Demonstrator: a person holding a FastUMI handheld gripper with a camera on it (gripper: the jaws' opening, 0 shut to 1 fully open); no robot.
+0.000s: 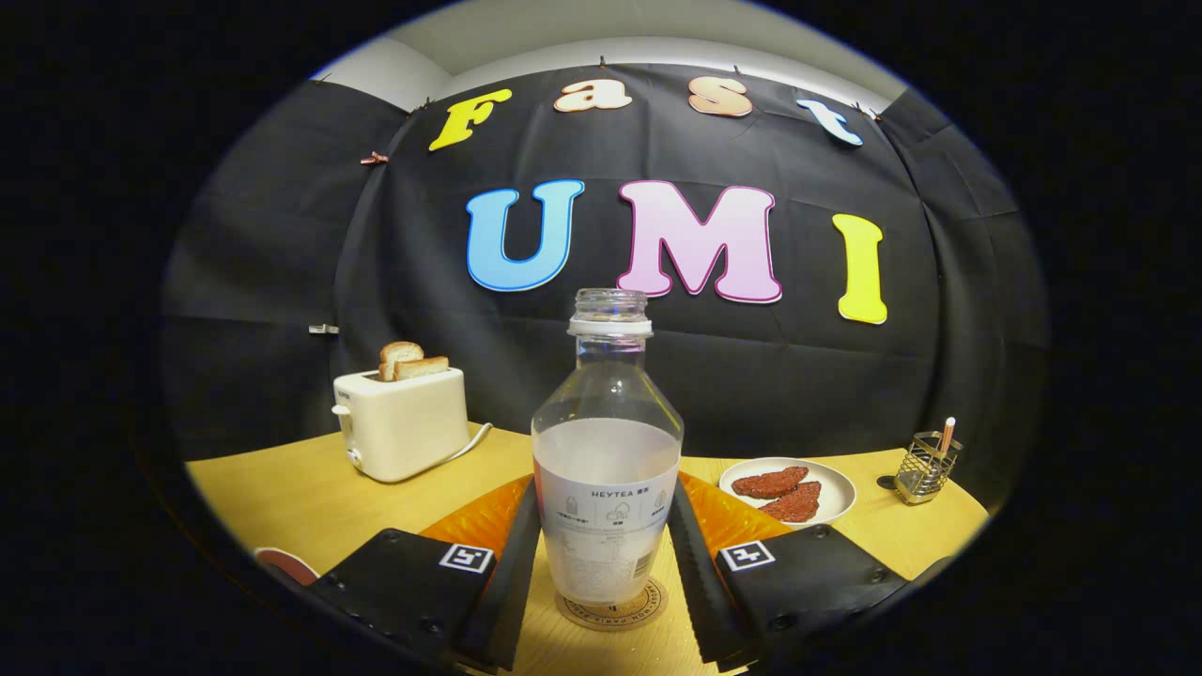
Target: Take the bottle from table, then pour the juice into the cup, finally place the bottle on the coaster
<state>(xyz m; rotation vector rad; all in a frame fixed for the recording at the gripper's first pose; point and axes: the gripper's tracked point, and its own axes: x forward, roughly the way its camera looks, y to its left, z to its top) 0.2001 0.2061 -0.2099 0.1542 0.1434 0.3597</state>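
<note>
A clear, uncapped bottle (607, 451) with a white label stands upright on a round cork coaster (650, 601) on the wooden table (282, 498). It is about half full of pale, cloudy juice. My gripper (606, 488) holds the bottle between its two black fingers (515, 573), which press on its lower sides at label height. A reddish round rim (282, 565), cut off beside the left finger, may be the cup; I cannot tell.
A cream toaster (404, 432) with two slices of toast stands at the back left, its cord trailing on the table. A white plate (836, 483) with two dark red pieces sits back right. Beyond the plate is a small wire holder (925, 468).
</note>
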